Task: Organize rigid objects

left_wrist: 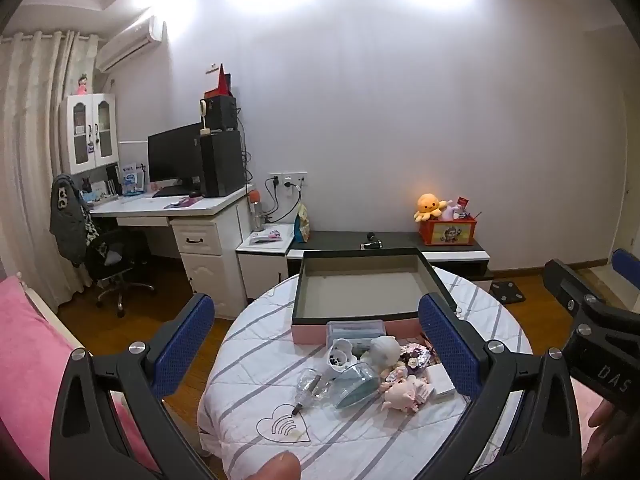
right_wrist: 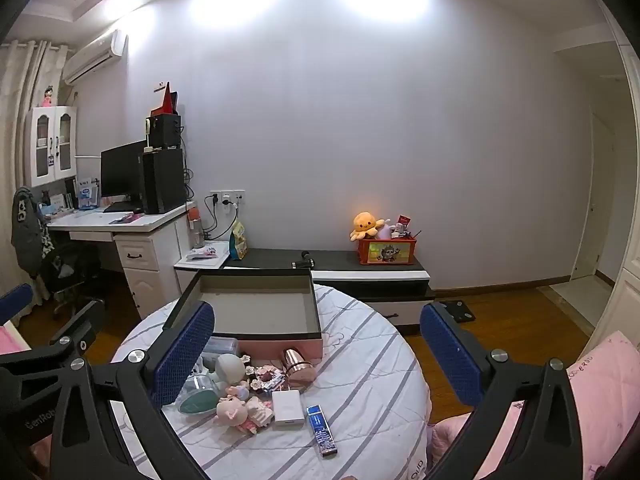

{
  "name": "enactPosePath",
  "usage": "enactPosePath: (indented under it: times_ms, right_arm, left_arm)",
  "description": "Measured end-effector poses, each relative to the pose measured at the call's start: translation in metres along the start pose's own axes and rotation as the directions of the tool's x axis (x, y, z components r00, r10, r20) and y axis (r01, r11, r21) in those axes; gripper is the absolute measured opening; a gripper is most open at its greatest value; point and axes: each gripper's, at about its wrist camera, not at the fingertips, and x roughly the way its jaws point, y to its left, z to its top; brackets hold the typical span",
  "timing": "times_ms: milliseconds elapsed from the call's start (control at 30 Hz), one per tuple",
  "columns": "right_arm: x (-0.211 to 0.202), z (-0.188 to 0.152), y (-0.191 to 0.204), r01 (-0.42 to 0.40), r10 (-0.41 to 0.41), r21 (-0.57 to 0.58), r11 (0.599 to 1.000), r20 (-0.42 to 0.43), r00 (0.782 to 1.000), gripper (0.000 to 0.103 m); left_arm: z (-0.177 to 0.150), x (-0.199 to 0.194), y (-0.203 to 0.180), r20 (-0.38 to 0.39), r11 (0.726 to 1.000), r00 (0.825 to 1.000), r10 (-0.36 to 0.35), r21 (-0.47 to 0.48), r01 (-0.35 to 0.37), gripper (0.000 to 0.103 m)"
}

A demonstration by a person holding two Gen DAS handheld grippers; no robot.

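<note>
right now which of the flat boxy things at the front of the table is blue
The narrow blue stick, nearest the table's front edge. The white box just left of it is wider and plain white.

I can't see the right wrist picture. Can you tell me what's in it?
The right gripper, jaws open and empty, faces a round table holding an empty pink box, with a doll, white charger and blue stick in front.
</note>
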Motion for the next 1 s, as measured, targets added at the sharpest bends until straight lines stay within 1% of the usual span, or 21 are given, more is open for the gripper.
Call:
enactPosePath:
  times_ms: [167, 200, 367, 633, 700, 1000]
  right_arm:
    - [0.000, 0.001, 0.000, 0.006, -0.006, 0.004, 1.000, 0.002, 1.000, 0.103]
    - [-0.001, 0.001, -0.001, -0.006, 0.006, 0.007, 1.000, 0.005, 1.000, 0.103]
    - [0.004, -0.003, -0.003, -0.007, 0.007, 0.007, 1.000, 0.004, 1.000, 0.103]
    - [-0.006, 0.005, 0.003, -0.013, 0.013, -0.002, 1.000, 0.017, 1.000, 0.103]
    - [-0.007, 0.006, 0.002, -0.016, 0.016, -0.002, 1.000, 0.016, 1.000, 0.103]
    - [-0.003, 0.005, 0.002, -0.018, 0.018, 0.000, 1.000, 0.018, 1.000, 0.103]
  left_arm:
    - [-0.005, -0.006, 0.000, 0.011, 1.000, 1.000, 0.009, -0.011, -0.009, 0.103]
    - [-0.004, -0.005, -0.001, 0.010, 1.000, 1.000, 0.011, -0.013, -0.011, 0.103]
    - [-0.003, -0.009, 0.001, 0.021, 1.000, 1.000, 0.013, -0.009, -0.013, 0.103]
    - [0.000, -0.014, 0.000, 0.025, 1.000, 0.999, 0.027, -0.013, -0.026, 0.103]
    - [-0.005, -0.012, 0.000, 0.029, 0.999, 0.999, 0.028, -0.017, -0.028, 0.103]
    - [-0.006, -0.013, 0.002, 0.030, 0.999, 0.999, 0.027, -0.019, -0.026, 0.103]
